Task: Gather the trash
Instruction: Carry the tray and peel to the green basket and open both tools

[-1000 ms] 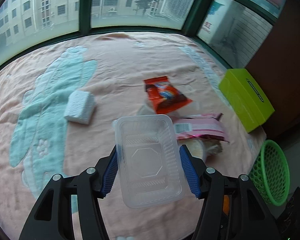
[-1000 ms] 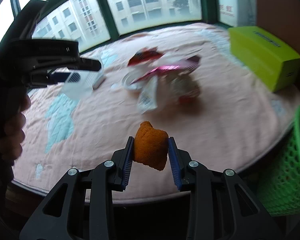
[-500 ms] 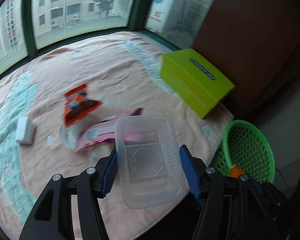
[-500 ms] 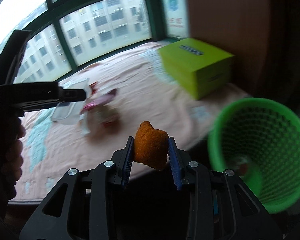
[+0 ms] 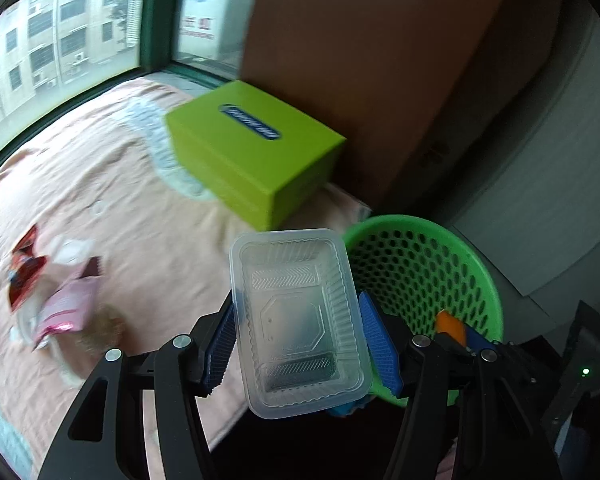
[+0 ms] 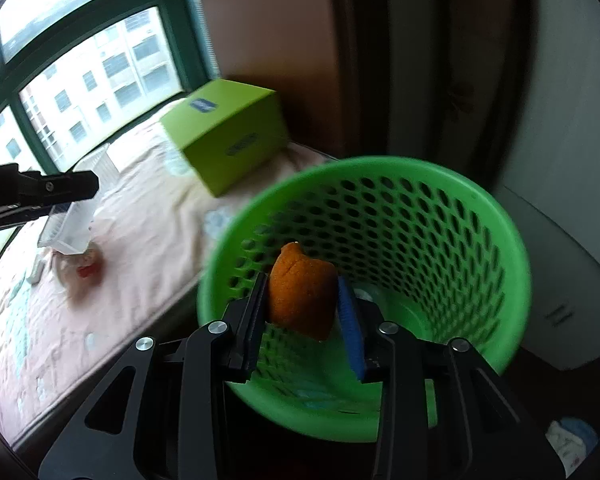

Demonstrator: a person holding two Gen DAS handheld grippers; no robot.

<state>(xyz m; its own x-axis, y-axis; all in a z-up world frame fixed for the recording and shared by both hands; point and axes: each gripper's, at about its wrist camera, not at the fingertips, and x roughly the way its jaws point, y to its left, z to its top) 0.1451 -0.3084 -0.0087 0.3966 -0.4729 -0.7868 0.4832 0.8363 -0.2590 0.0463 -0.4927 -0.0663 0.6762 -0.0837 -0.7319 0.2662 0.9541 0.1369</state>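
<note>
over the mouth of the green basket (image 6: 496,216), the right gripper (image 6: 304,316) has an orange spongy lump (image 6: 302,296) between its blue pads; its jaws have just been easing apart a little, yet the lump sits wedged there, left pad against it, right pad at its edge. beside it, nearer the bed, the left gripper (image 5: 300,336) is clamped on a clear plastic tray (image 5: 296,320), pads pressing the long sides, the tray tilted with its open face toward the camera and its far corner overlapping the basket's rim. the basket stands on the floor just beside the bed edge, with something pale at its bottom, too blurred to name. further out on the pink blanket (image 5: 132,208) sits a lime green box (image 5: 256,152) near the brown wall. well away across the blanket lies the rest of the trash: a red wrapper (image 5: 22,276) and a pink packet (image 5: 66,308), close together and blurred. beyond the bed are windows (image 5: 64,44).
</note>
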